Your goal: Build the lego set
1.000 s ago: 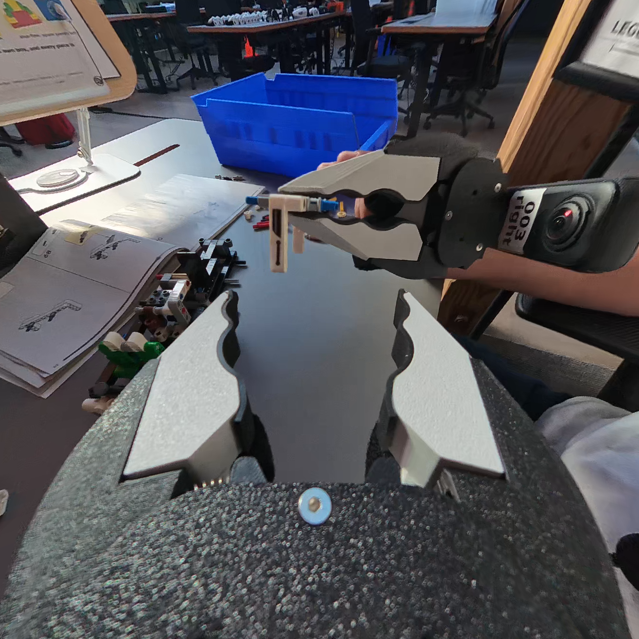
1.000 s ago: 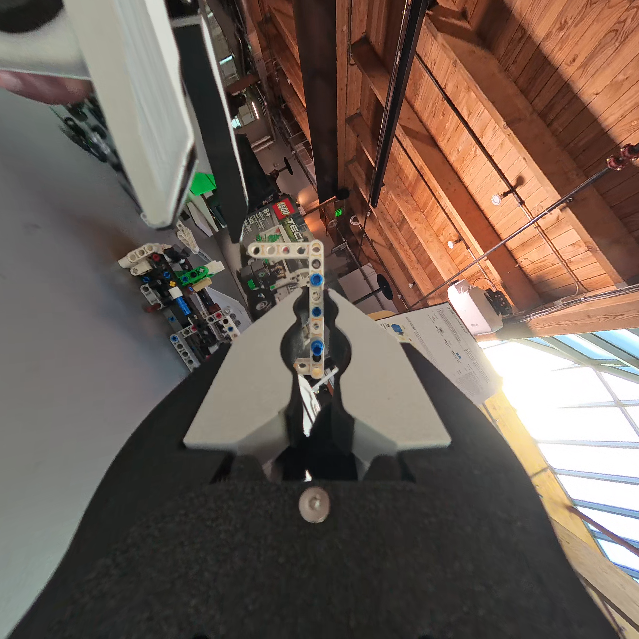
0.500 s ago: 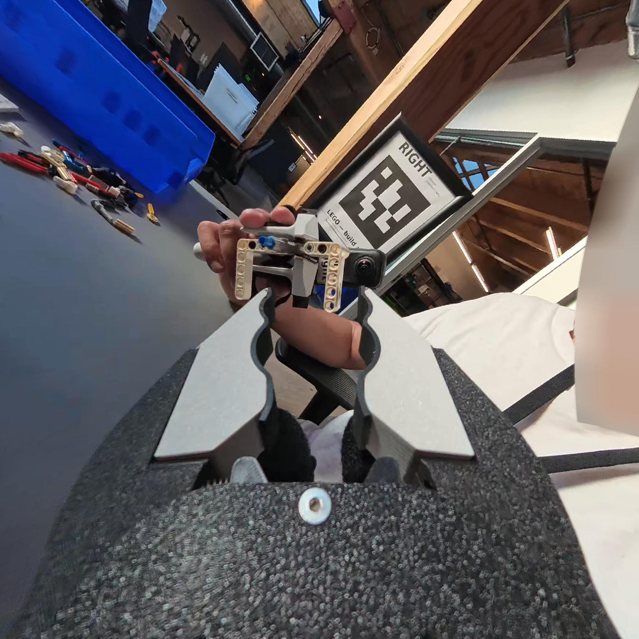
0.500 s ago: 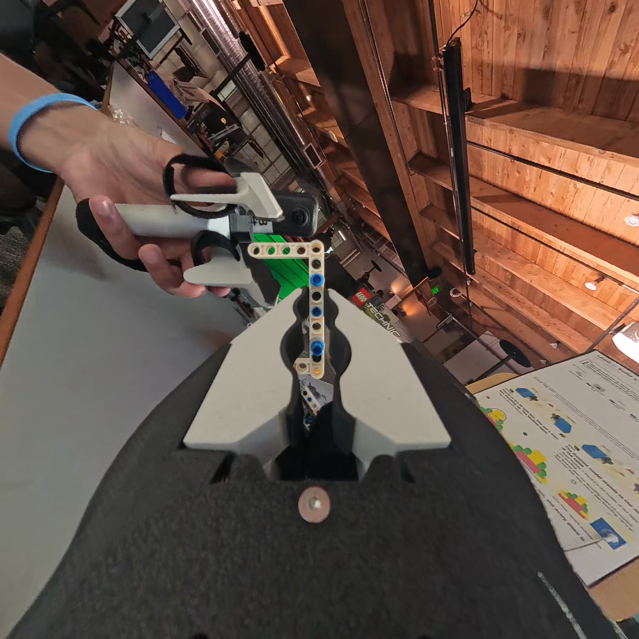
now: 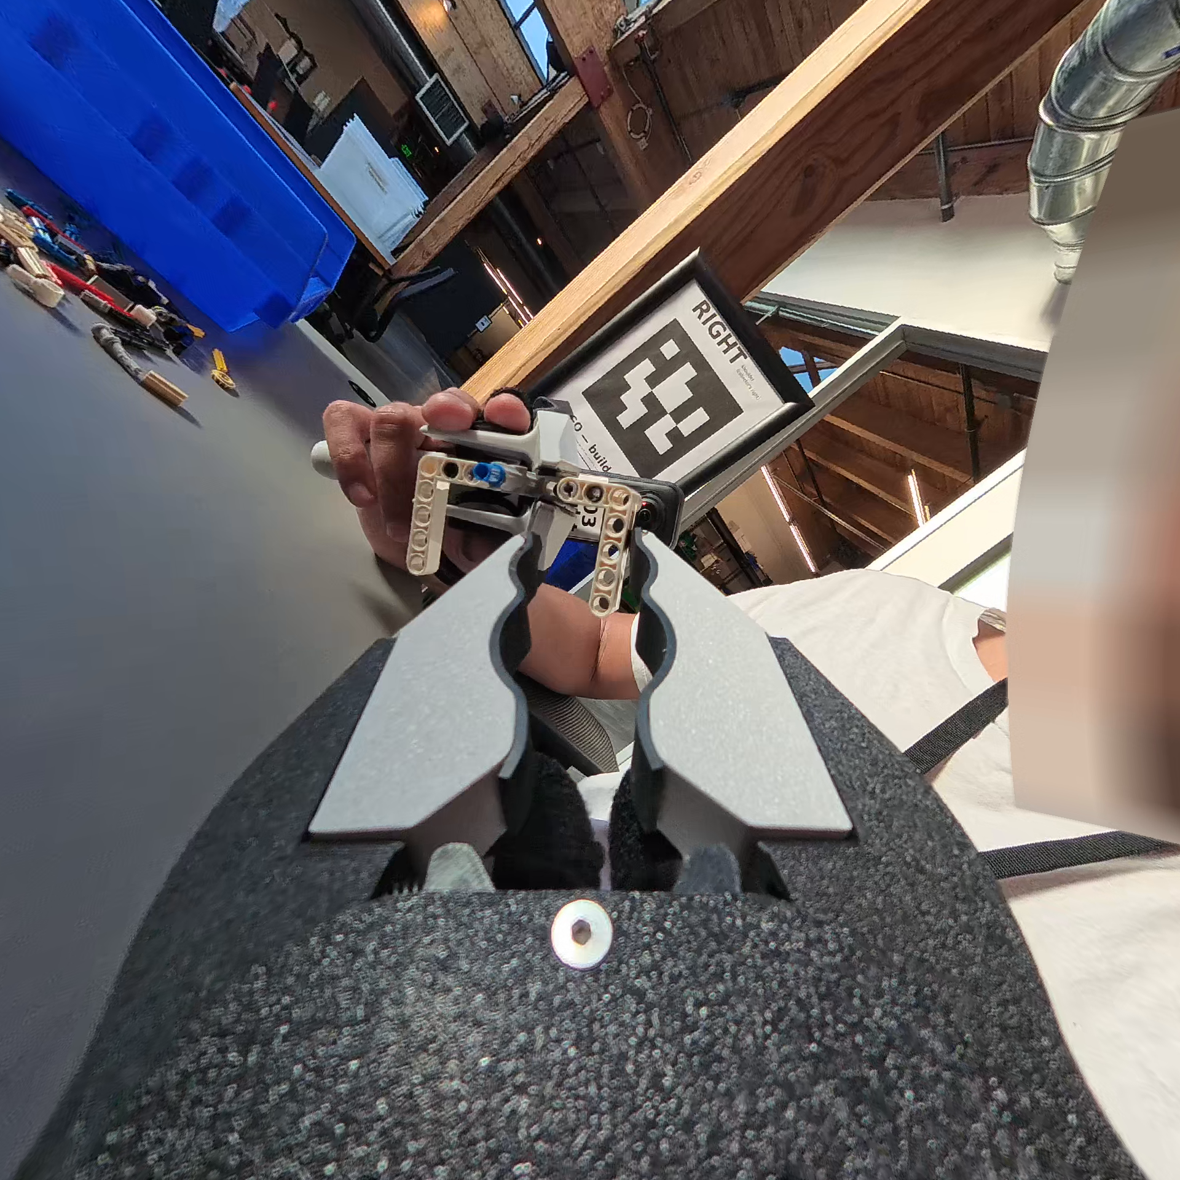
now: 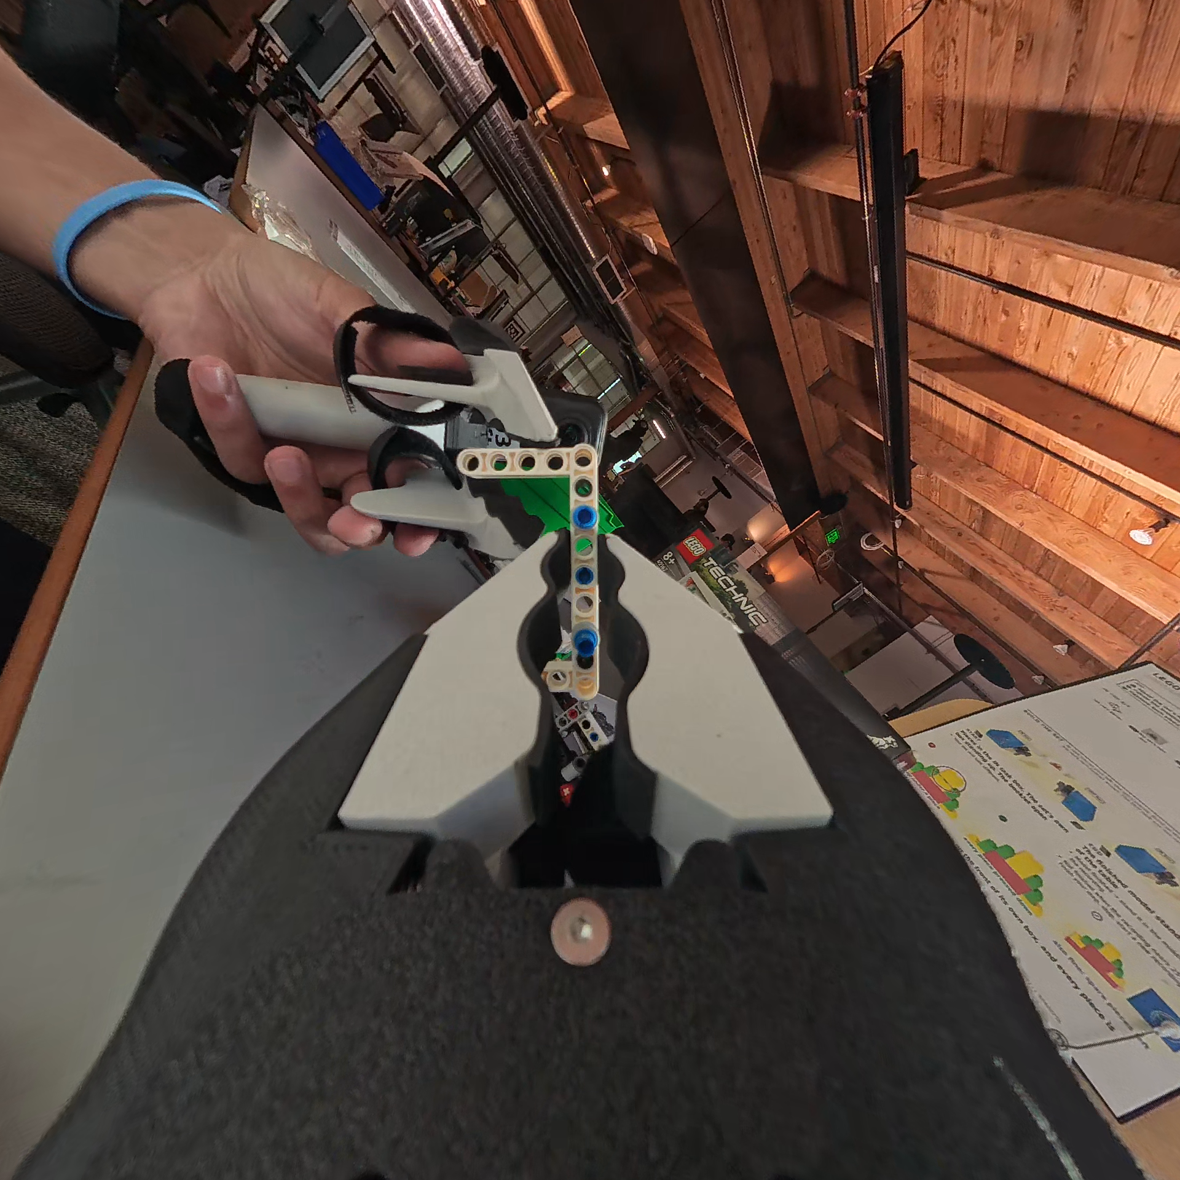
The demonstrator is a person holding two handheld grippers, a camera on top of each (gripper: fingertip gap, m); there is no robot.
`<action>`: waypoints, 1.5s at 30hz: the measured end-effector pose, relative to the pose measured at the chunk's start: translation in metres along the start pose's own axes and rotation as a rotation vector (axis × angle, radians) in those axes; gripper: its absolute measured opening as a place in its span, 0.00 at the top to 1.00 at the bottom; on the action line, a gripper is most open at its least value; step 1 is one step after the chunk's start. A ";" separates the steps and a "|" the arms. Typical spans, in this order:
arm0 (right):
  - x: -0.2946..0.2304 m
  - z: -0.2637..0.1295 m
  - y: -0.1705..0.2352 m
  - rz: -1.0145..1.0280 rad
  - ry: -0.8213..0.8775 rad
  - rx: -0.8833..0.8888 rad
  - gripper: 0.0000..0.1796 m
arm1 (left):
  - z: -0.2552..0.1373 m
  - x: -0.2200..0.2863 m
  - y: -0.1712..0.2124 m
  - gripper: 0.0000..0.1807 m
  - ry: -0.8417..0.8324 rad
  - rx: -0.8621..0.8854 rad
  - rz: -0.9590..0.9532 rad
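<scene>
Now the left gripper (image 5: 581, 555) has swung up off the table (image 5: 159, 574) to face the right gripper (image 6: 584, 549), its jaws parted and empty, one tip just beside the white beam frame (image 5: 523, 511) that the right one clamps, likely a handover; both hang in clear air above the table edge, loose parts (image 5: 96, 300) and blue bin (image 5: 159, 172) well apart
</scene>
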State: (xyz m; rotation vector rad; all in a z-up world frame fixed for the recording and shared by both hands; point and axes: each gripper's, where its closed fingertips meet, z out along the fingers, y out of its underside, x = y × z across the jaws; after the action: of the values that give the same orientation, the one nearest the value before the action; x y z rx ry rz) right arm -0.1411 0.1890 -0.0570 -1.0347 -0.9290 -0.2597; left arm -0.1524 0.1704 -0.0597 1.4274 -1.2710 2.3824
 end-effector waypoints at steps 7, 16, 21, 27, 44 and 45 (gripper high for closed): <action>0.010 -0.003 0.000 0.056 0.029 0.010 0.97 | 0.006 0.003 0.012 0.91 0.009 -0.058 0.046; 0.031 -0.014 -0.003 0.189 0.085 0.071 0.97 | 0.007 0.009 0.019 0.92 0.055 -0.083 0.058; 0.013 -0.007 -0.003 0.127 0.017 0.042 0.97 | 0.001 0.011 0.005 0.86 0.018 -0.044 0.108; -0.005 -0.001 0.000 0.059 -0.048 0.004 0.97 | -0.001 0.005 0.004 0.92 0.021 -0.024 0.058; 0.032 -0.012 0.013 0.246 0.073 0.003 0.97 | 0.010 0.000 0.022 0.93 -0.010 -0.088 0.115; 0.027 -0.010 0.012 0.237 0.054 0.003 0.97 | 0.008 0.001 0.017 0.92 -0.014 -0.074 0.116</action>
State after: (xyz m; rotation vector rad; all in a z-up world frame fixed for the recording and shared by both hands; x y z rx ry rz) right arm -0.1121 0.1928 -0.0451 -1.1188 -0.7497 -0.0884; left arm -0.1551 0.1531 -0.0679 1.3881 -1.4677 2.3725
